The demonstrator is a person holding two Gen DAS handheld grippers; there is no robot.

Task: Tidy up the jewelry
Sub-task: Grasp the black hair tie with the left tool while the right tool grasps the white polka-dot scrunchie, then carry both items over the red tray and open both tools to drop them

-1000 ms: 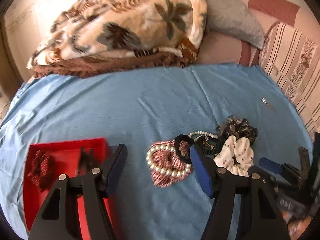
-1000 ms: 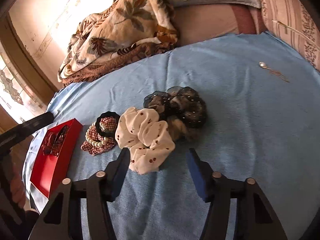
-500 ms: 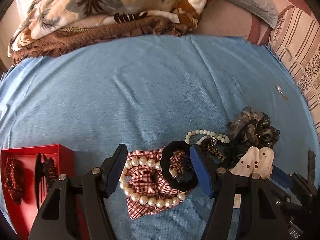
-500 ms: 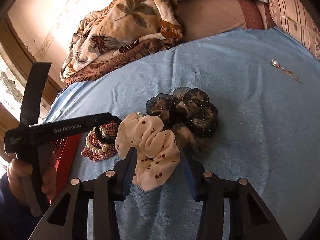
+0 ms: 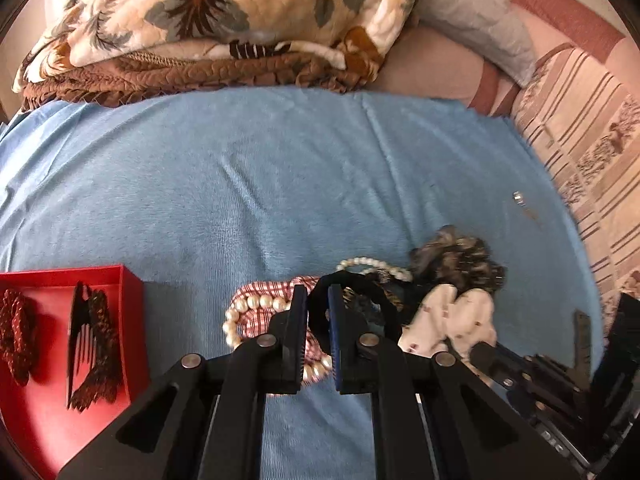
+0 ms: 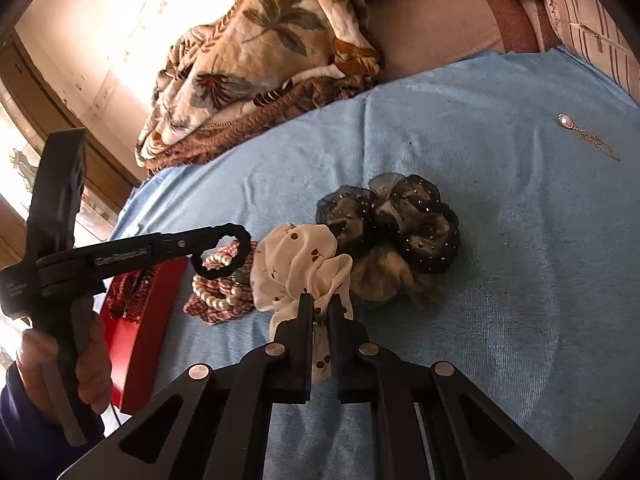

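Black hair tie (image 5: 352, 280): a plain dark loop, lifted on edge beside the red tray (image 5: 132, 292), its near side pinched.
Plaid scrunchie (image 5: 264, 292): red-and-white check, flat on the bed, just right of the red tray.
Pearl bracelet (image 5: 256, 303): cream beads draped over the plaid scrunchie.
Second pearl strand (image 5: 372, 264): a small curve of beads, past the black tie from the tray.
Cherry-print scrunchie (image 6: 304, 264): cream fabric, bunched, its near end pinched; farther right of the tray.
Dark sheer scrunchie (image 6: 408, 220): speckled, puffy, touching the cream one on the side away from the tray.
Pendant chain (image 6: 588, 136): lying alone, well apart from the tray.
Red tray: open, holding a dark comb clip (image 5: 90, 344) and a red braided piece (image 5: 16, 336).
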